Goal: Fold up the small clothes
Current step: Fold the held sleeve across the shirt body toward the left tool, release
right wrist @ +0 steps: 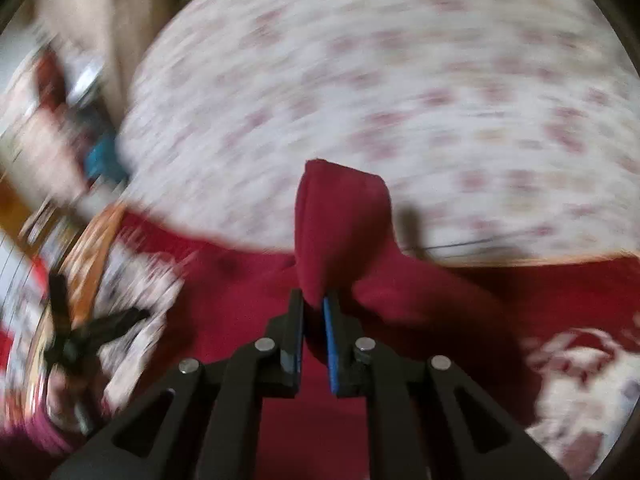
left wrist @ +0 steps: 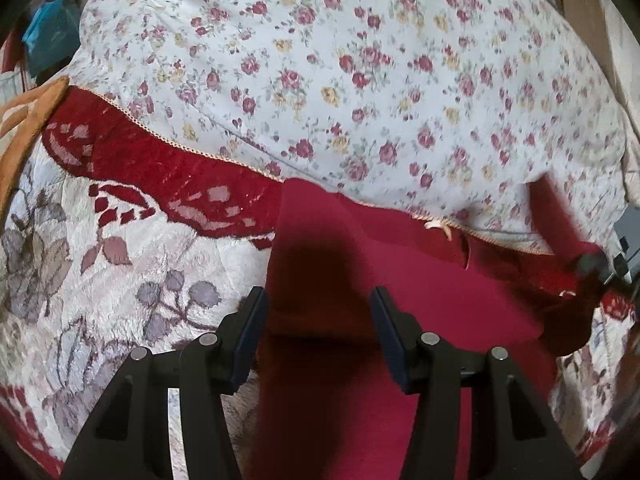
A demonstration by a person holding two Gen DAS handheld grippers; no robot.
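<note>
My right gripper is clamped on a raised fold of the soft, light red garment lying on the bed by the floral quilt's edge, my left gripper parted above it, holding nothing.

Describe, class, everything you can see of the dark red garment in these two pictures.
The dark red garment is plain, soft, matt cloth, like knit or fleece. It lies spread on a patterned blanket, its far edge against a floral sheet. The right gripper is shut on a pinched fold that stands up above its fingers. The left gripper hangs open over the cloth, its shadow on it. Sleeves or a neckline cannot be made out.
</note>
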